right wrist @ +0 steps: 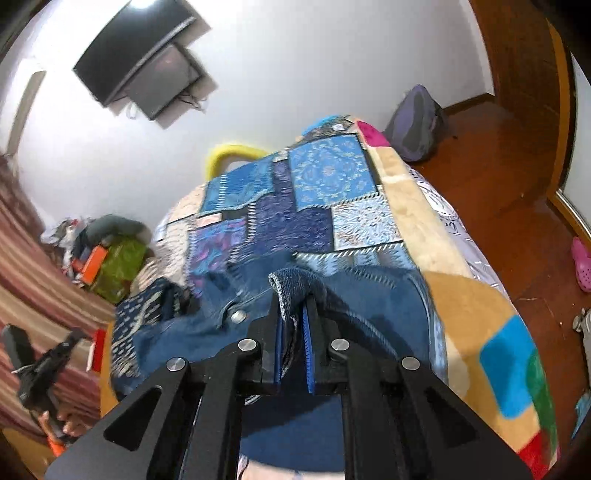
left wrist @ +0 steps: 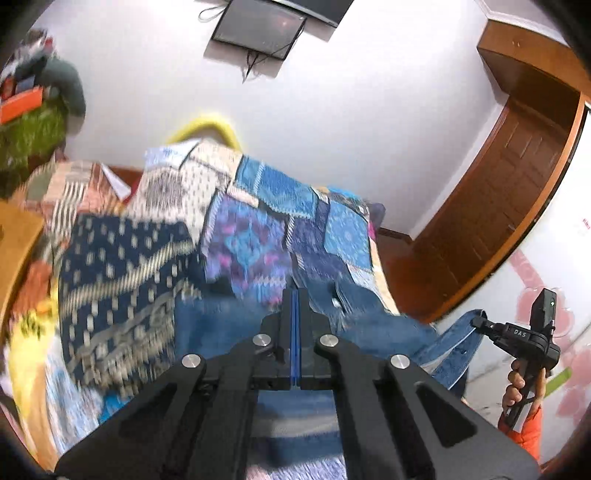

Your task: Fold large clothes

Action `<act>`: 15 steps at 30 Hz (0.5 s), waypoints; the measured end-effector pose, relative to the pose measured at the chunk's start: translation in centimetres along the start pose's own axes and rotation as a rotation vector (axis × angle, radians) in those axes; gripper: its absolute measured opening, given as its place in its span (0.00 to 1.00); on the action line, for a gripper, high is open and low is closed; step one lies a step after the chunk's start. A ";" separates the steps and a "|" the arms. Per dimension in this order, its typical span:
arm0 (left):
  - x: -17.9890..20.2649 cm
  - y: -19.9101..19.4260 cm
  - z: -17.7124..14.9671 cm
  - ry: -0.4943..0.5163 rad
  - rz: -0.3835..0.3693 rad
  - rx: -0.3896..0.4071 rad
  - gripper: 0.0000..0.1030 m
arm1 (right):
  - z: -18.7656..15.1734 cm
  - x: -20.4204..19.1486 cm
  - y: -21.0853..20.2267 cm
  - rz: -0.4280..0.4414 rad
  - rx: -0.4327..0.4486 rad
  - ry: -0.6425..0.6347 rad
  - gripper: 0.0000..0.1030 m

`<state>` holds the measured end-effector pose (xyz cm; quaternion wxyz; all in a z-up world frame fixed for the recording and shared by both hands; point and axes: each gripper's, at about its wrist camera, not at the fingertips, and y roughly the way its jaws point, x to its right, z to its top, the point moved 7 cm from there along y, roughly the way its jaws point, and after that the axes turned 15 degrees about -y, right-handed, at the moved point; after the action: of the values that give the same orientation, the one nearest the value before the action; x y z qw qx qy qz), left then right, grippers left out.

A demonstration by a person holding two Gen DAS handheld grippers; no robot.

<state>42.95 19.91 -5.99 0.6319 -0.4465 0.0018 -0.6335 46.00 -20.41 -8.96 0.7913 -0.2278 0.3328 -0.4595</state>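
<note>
While the right gripper point(right wrist: 291, 314) clamps a thick bunched edge of the denim jeans point(right wrist: 332, 295) and the left gripper point(left wrist: 294, 314) has its jaws pressed together, on a thin edge of the same jeans as far as I can judge, the garment hangs between them over the near end of the bed. The step probably goes best if both grips stay level and the denim is drawn taut before it is laid flat. The patchwork quilt point(right wrist: 317, 199) covers the bed, with wall-mounted screens point(left wrist: 258, 26) on the far white wall, a wooden door point(left wrist: 517, 177) at right, and a backpack point(right wrist: 413, 125) on the wood floor.
</note>
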 end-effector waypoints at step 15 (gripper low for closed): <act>-7.5 3.1 -9.6 0.129 0.290 -0.243 0.46 | -2.8 3.0 5.1 -0.121 -0.122 -0.068 0.08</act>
<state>38.48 19.90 -17.81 0.6565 -0.4731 0.1829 -0.5583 47.98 -20.81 -15.17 0.7577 -0.3105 0.3188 -0.4774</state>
